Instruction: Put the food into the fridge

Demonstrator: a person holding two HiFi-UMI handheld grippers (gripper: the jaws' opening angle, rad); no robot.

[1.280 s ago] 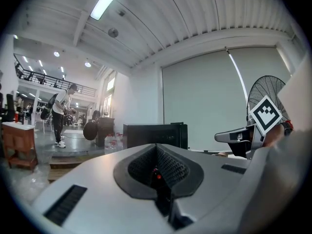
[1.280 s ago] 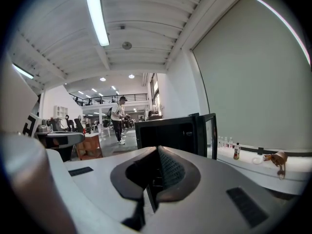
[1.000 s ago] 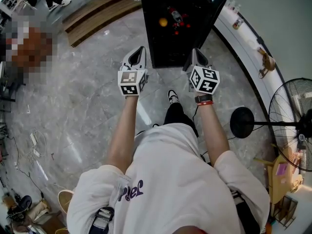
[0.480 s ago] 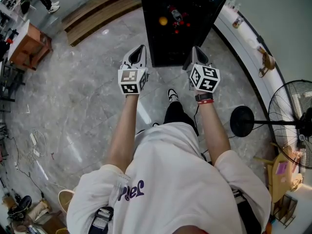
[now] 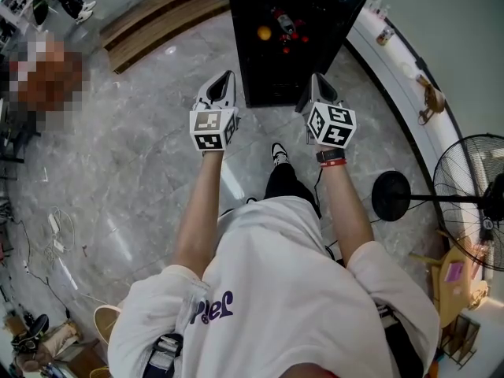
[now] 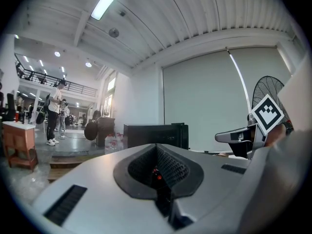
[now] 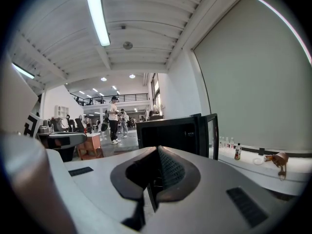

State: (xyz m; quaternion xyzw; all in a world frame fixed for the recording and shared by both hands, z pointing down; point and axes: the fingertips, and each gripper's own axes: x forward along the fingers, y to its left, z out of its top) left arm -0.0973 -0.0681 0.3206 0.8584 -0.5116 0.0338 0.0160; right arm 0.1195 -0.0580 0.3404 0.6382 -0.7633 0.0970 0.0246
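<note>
The person stands on a grey marble floor facing a black fridge at the far side, with its door swung open to the right. The food is inside the dark compartment: an orange fruit at the left, a bottle lying just to its right, and a few small red items just nearer than the bottle, too small to name. The left tool is held out level in front of the fridge's near left corner; its jaws are pressed together with nothing between them. The right tool is held beside it, well apart, in front of the fridge's near right corner below the open door; its jaws are likewise closed and empty. Neither tool touches the fridge. A wooden step runs across the floor to the left of the fridge. Along the right wall curves a white ledge with a small bottle standing on it, and a pedestal fan stands nearer on the right.
</note>
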